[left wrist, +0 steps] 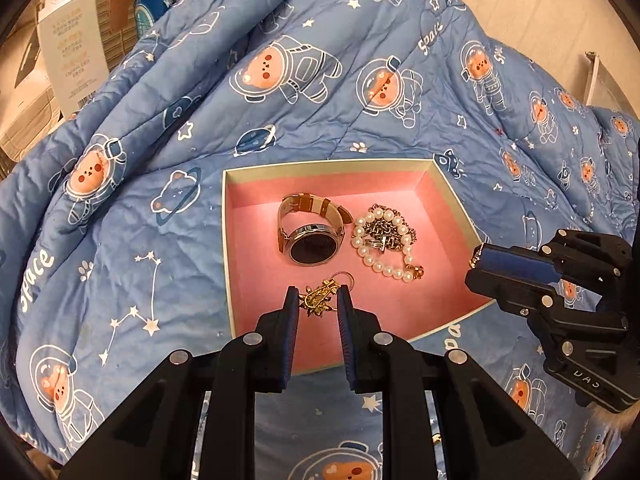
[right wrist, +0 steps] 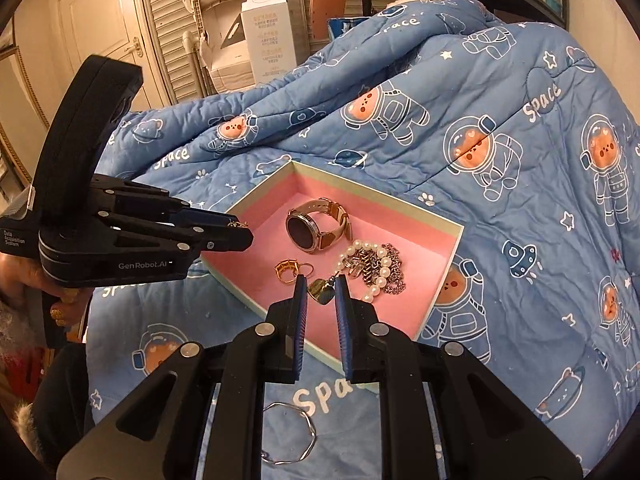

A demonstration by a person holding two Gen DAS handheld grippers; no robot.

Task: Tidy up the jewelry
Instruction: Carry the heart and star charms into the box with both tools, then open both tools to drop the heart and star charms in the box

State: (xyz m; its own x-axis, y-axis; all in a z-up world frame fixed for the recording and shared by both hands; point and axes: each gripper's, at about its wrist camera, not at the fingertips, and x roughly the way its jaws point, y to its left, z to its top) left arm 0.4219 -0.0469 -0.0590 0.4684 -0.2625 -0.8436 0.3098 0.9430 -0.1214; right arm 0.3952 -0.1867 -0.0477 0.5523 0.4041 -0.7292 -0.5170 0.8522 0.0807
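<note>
Left hand-held gripper [left wrist: 318, 300]: pinching a gold brooch [left wrist: 318, 299] above the near edge of the pink-lined box [left wrist: 256, 280].
Right hand-held gripper [right wrist: 321, 288]: pinching a gold heart pendant [right wrist: 321, 289], hanging over the box's near side.
Box contents: watch [left wrist: 310, 236] and pearl strand [left wrist: 386, 240] lying mid-tray.
Technique: lowering each piece onto bare pink lining, clear of the chains, before releasing.
Still waiting: thin bangle [right wrist: 290, 432] lying on the bed quilt [right wrist: 520, 240].

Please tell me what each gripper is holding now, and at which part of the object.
The left gripper holds a gold ornate brooch by its two sides. The right gripper holds a gold heart pendant by its edges, between the fingers.
</note>
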